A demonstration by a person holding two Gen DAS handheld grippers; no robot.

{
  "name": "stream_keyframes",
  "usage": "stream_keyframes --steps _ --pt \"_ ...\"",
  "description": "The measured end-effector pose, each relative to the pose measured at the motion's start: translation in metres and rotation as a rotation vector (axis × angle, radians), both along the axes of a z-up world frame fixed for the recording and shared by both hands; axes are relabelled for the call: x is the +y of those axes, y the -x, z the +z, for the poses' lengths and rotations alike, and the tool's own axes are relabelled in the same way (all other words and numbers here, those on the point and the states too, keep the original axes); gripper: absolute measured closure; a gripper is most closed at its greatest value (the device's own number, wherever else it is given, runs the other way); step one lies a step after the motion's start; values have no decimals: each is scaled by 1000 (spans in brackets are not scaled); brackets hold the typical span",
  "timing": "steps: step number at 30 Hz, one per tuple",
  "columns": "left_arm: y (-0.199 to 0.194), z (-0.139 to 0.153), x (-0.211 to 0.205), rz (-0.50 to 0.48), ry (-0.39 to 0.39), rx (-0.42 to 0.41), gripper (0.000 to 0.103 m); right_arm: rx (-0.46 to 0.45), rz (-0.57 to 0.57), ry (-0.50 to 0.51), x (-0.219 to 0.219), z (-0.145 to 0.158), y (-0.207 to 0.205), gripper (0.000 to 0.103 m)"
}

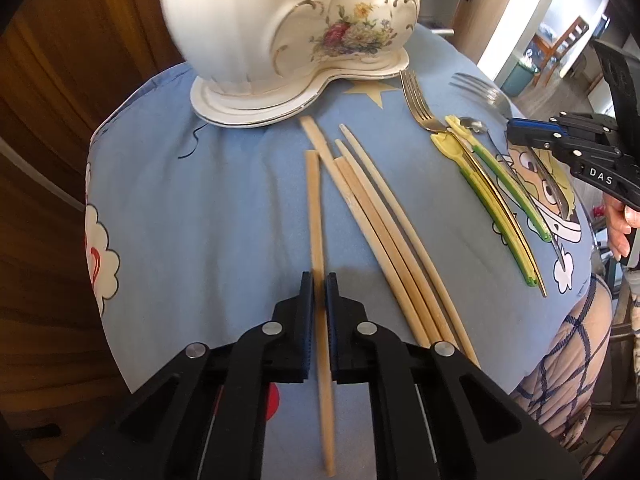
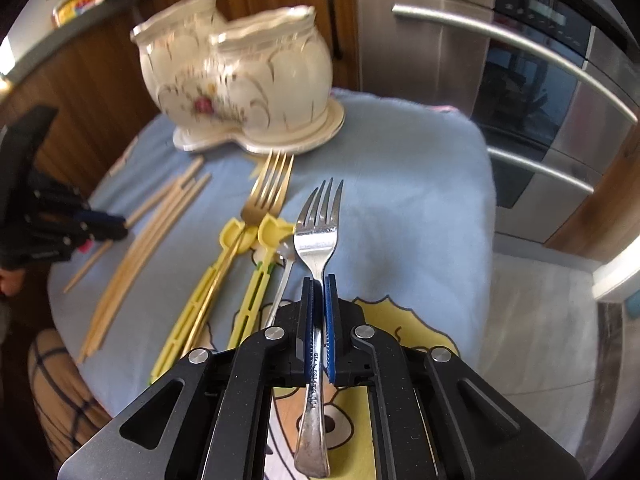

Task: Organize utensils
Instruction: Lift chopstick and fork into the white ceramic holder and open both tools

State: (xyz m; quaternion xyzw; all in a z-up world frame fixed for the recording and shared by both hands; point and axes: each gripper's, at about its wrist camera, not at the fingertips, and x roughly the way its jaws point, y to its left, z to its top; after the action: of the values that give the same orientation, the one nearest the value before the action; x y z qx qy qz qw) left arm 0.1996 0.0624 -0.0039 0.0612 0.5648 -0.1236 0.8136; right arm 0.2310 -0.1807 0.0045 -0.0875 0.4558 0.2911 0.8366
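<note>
My left gripper (image 1: 319, 280) is shut on a single wooden chopstick (image 1: 316, 208), which runs lengthwise between its pads above the blue cloth (image 1: 200, 200). Several more chopsticks (image 1: 384, 232) lie in a loose bundle just to its right. In the right wrist view my right gripper (image 2: 319, 282) is shut on the handle of a silver fork (image 2: 318, 232), tines pointing away. A gold fork (image 2: 268, 196), a small spoon (image 2: 284, 264) and yellow-green plastic utensils (image 2: 200, 300) lie to its left. The white floral ceramic holder (image 2: 240, 80) stands at the far side of the cloth.
The cloth covers a small rounded table with edges close on all sides. A stainless oven (image 2: 540, 100) with bar handles stands to the right, wooden cabinet doors (image 1: 60, 120) behind and left. A plaid fabric (image 1: 568, 360) hangs at the near edge.
</note>
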Motion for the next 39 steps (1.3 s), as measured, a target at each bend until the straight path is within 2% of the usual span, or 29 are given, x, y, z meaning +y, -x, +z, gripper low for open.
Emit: stream_keyframes --steps 3,6,12,16,20,26,30,35,39 --pt "13 0 8 24 32 -40 97 -41 -12 -46 -3 9 6 97" --pt "27 7 16 70 72 -124 97 -99 -16 -77 -4 17 14 97" --pt "58 51 40 207 279 -450 97 -235 -62 -169 -5 33 33 98" --pt "60 72 35 258 324 -597 97 -283 -93 -205 -6 34 36 98" --pt "61 93 30 272 372 -709 97 -302 -99 -236 -6 38 35 99" --pt "53 119 21 273 405 -854 97 -340 -111 -281 -5 48 30 99" --pt "47 131 13 271 372 -954 97 -382 -110 -293 0 57 26 99" --pt "39 140 11 285 333 -1060 97 -458 -103 -323 7 82 22 99" --pt "28 151 18 298 360 -1141 97 -530 -98 -396 13 110 18 99"
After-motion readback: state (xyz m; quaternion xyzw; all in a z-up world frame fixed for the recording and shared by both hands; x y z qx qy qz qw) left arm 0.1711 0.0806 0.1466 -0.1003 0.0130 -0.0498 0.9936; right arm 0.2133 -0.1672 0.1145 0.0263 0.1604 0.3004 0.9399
